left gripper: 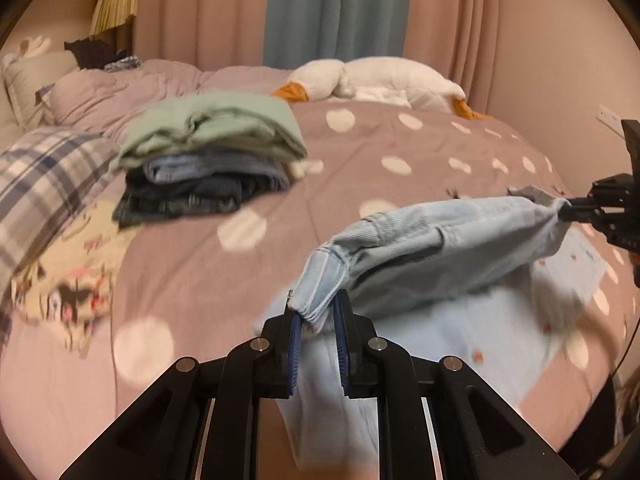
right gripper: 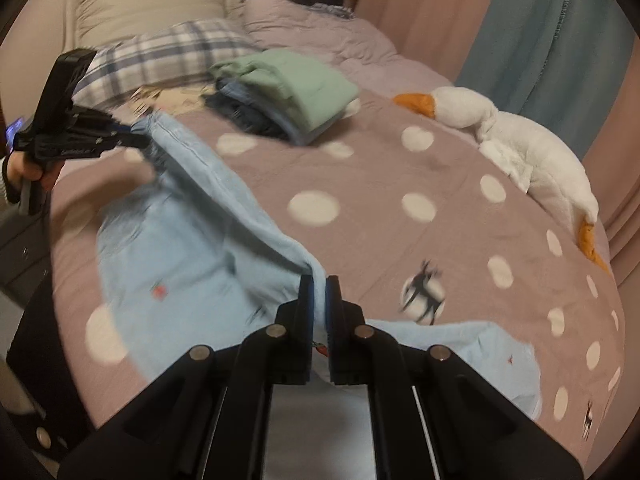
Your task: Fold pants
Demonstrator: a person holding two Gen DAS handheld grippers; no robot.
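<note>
Polka-dot bed (right gripper: 360, 184); clothes stack (right gripper: 288, 92), goose plush (right gripper: 520, 148)

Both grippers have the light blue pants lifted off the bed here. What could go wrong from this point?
1. The left gripper pinches only the bunched edge of the light blue pants; it may slip out.
2. The right gripper holds a thin fold, while loose fabric sags onto the polka-dot duvet, so the fold could land crooked.
3. A wide swing might topple the stack of folded clothes.
</note>
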